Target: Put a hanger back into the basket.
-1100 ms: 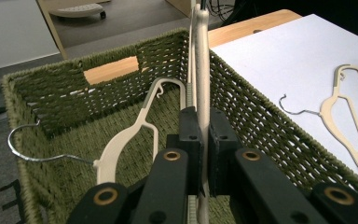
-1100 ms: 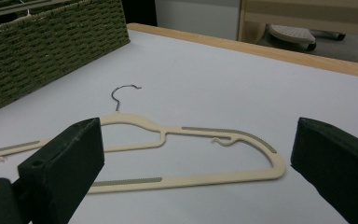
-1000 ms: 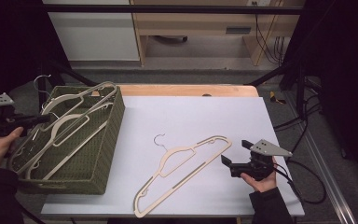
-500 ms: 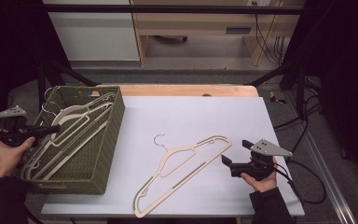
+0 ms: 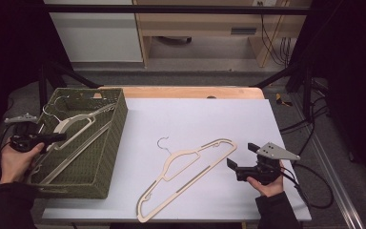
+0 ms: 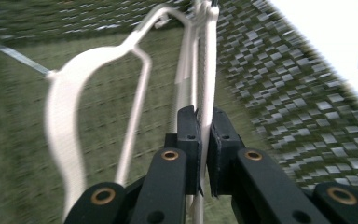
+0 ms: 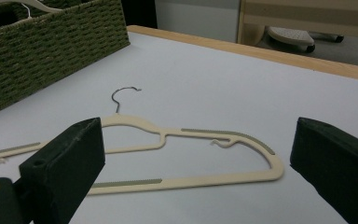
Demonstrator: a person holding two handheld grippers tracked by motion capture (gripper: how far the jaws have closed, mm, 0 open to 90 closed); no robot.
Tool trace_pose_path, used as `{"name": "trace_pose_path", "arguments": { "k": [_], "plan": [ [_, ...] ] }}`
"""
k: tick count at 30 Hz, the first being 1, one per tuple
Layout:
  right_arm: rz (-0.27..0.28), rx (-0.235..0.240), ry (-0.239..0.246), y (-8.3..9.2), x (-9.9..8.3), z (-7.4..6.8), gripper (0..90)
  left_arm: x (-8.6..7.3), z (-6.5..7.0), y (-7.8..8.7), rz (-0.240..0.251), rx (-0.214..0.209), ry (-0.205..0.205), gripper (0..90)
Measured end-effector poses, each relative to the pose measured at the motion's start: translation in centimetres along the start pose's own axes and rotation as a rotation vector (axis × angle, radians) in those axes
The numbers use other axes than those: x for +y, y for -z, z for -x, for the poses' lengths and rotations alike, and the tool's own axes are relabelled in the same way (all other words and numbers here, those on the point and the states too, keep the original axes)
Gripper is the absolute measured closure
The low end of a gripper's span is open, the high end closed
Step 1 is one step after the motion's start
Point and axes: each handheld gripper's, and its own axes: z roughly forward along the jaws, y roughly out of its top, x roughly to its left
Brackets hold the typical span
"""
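Black jaws, brass-ringed screws, dark sleeves (image 5: 5, 205).

The table (image 5: 205, 114) has a white top with a wooden strip along its far edge. A cream hanger (image 5: 187, 175) lies flat near the middle, slanting from its low end at about 7 o'clock up toward 2 o'clock, with its metal hook (thin and dark) pointing toward 11 o'clock. A woven olive-green basket (image 5: 102, 157) stands on the table at 9 o'clock, reaching past the white top's left edge, well apart from the hanger.
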Motion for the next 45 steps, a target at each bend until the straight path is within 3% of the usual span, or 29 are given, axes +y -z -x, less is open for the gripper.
{"name": "trace_pose_path", "arguments": {
  "k": [1, 5, 9, 12, 14, 21, 27, 31, 37, 38, 40, 41, 42, 45],
  "plan": [
    [0.000, 0.001, -0.001, 0.0, 0.0, 0.0, 3.5, 0.0, 0.0, 0.0, -0.001, 0.011, 0.001, 84.8],
    [-0.004, 0.002, 0.007, 0.0, 0.0, 0.0, 3.6, 0.0, -0.2, -0.3, -0.021, 0.117, 0.015, 83.4],
    [-0.004, 0.003, 0.009, 0.0, 0.0, 0.0, 3.7, -0.3, -0.7, -1.1, -0.095, 0.219, 0.031, 78.7],
    [-0.004, 0.004, 0.010, -0.1, 0.0, 0.0, 3.7, -0.9, -1.3, -1.3, -0.105, 0.233, 0.061, 77.6],
    [-0.006, 0.003, 0.007, -0.1, 0.0, 0.0, 3.8, -0.9, -1.4, -1.3, -0.127, 0.236, 0.060, 74.0],
    [-0.007, 0.004, 0.009, -0.2, 0.0, -0.1, 3.8, -1.0, -1.2, -1.4, -0.129, 0.262, 0.061, 59.0],
    [-0.010, 0.005, 0.007, -0.2, 0.0, -0.1, 3.7, -1.0, -1.0, -1.2, -0.143, 0.304, 0.055, 51.8],
    [-0.007, 0.005, 0.008, -0.2, 0.0, -0.1, 3.7, -0.8, -0.6, -0.4, -0.074, 0.283, 0.066, 50.9],
    [-0.003, 0.006, 0.009, -0.1, 0.1, -0.2, 3.6, 0.2, 1.6, 1.3, 0.042, 0.242, 0.013, 44.8],
    [-0.001, 0.005, 0.008, -0.1, 0.1, -0.2, 3.5, 0.5, 2.5, 1.7, 0.084, 0.228, -0.001, 43.4],
    [0.001, 0.007, 0.011, 0.0, 0.1, -0.2, 3.5, 0.7, 3.4, 2.0, 0.118, 0.209, -0.018, 40.1],
    [0.003, 0.010, 0.010, 0.0, 0.2, -0.2, 3.5, 1.1, 5.1, 2.5, 0.169, 0.174, -0.051, 38.5],
    [0.003, 0.010, 0.010, 0.0, 0.2, -0.2, 3.5, 1.1, 5.1, 2.5, 0.169, 0.174, -0.051, 32.3],
    [0.007, 0.007, 0.008, 0.1, 0.3, -0.3, 3.4, 1.5, 7.4, 2.7, 0.226, 0.115, -0.084, 30.2]
  ]
}}
